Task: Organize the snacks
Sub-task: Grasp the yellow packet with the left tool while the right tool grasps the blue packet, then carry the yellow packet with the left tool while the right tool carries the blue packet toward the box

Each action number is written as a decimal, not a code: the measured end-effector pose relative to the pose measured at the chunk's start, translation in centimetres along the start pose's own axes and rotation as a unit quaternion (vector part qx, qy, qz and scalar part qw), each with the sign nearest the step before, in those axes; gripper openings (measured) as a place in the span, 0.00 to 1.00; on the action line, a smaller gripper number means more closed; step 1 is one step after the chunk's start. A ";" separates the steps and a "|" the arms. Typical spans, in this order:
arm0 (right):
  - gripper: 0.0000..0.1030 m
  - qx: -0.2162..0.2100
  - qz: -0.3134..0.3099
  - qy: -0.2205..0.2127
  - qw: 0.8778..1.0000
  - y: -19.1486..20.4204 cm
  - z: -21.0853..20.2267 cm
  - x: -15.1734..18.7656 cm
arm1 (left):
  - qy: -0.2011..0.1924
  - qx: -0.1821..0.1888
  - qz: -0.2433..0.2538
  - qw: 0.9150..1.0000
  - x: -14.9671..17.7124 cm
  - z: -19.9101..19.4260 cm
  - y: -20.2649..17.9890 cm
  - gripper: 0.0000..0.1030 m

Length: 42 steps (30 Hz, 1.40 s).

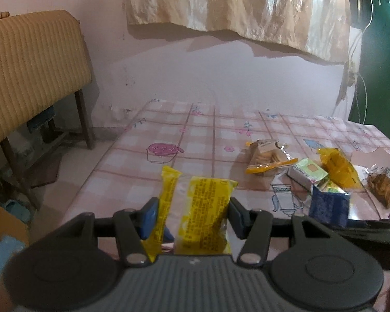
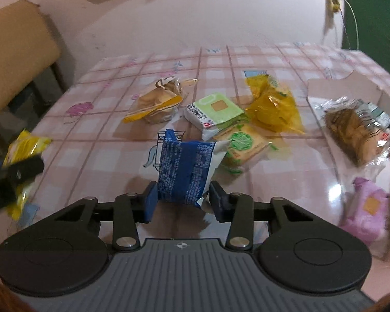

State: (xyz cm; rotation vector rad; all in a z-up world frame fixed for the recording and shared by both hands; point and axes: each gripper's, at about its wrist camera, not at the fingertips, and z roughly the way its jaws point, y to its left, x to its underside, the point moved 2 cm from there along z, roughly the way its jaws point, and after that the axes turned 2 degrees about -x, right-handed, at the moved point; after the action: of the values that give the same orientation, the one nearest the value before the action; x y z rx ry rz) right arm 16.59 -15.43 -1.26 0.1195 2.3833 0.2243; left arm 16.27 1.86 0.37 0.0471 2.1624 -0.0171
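left gripper [image 1: 193, 217]: jaws clamped on yellow packet [image 1: 202, 215], light, crinkly, slippery film.
right gripper [image 2: 183, 200]: jaws pinching blue packet [image 2: 184, 169] at lower end; soft, crushable.

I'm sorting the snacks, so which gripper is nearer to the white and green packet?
Right. The right gripper, shut on the blue packet, sits just in front of the white and green packet. The left gripper, holding the yellow packet, is farther off to the left.
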 end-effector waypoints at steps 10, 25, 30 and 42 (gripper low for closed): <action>0.50 -0.021 -0.039 -0.034 0.998 -2.0 -7.1 0.7 | -0.014 -0.001 0.009 1.000 0.6 -3.3 -1.8 0.54; 0.50 -0.028 -0.043 -0.076 0.996 -3.5 -16.3 1.8 | -0.032 -0.005 0.009 0.999 0.9 -10.0 -4.3 0.54; 0.50 -0.027 -0.041 -0.086 0.995 -4.4 -18.2 2.4 | -0.040 -0.003 0.015 0.999 1.0 -11.9 -5.4 0.54; 0.50 -0.013 -0.046 -0.108 0.993 -6.8 -22.5 3.5 | -0.045 0.016 0.017 0.999 1.4 -14.7 -7.5 0.54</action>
State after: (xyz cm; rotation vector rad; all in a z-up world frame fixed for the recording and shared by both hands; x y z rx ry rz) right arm -1.50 -24.47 11.25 0.0190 2.1631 0.1891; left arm 3.00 -5.10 7.38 0.1007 2.0704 -0.0343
